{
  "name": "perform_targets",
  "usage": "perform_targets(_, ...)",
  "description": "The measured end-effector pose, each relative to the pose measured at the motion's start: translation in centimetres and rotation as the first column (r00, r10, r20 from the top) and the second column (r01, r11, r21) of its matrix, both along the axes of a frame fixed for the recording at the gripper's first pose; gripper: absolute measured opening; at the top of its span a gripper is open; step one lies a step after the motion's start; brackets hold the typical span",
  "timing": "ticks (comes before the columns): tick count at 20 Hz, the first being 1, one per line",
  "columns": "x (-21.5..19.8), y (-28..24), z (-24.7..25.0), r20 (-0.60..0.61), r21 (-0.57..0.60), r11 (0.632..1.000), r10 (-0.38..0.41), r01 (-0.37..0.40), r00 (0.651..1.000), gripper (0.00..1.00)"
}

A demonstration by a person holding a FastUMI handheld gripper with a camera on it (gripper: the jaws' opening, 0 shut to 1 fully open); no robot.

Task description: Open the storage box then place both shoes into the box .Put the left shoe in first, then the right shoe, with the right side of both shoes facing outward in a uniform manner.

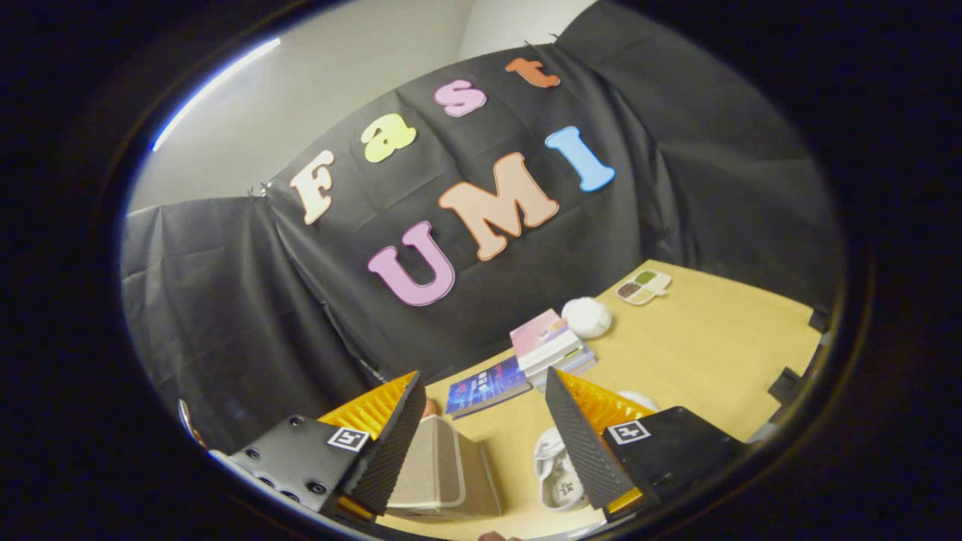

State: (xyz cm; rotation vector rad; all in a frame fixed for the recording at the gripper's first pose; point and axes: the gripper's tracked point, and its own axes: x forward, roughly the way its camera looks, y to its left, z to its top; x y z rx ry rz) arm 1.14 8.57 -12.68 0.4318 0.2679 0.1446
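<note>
The claw is held tilted above a tan table, its two fingers spread well apart with nothing between the pads but open air and the tabletop below.

Starting at the left, behind the left finger, sits the storage box, a beige fabric box with a lighter trim along its edge. It rests on the table, partly hidden by that finger, and from this angle it is hard to say whether its lid is up or down. A small reddish-brown thing peeks out just above the box, too little of it showing to name.

In the gap beyond the fingers lies a dark blue book, flat on the table near the cloth wall. Below it and closer in, just beside the right finger, is a white shoe, lying on the table and apart from the box. A second white shape shows past the right finger; it may be the other shoe.

Farther right, a small stack of books with a pink cover on top stands by the blue book. A white fluffy ball touches the stack's far side. Well beyond, a small tray with coloured compartments lies alone.
</note>
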Motion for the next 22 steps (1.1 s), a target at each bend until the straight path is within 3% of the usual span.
perform_targets(6, -0.1, 3.8, -7.5, -0.189, 0.258, 0.965, 0.092, -0.041, 0.978, 0.99)
perform_targets(13, -1.1, 7.9, -15.7, -0.391, 0.572, 0.82, 0.249, 0.021, 0.886, 0.99)
perform_targets(17, -2.8, 9.6, -19.2, -0.457, 0.654, 0.753, 0.322, 0.068, 0.829, 0.99)
perform_targets(22, -4.2, 10.6, -22.3, -0.498, 0.705, 0.701, 0.381, 0.107, 0.779, 0.98)
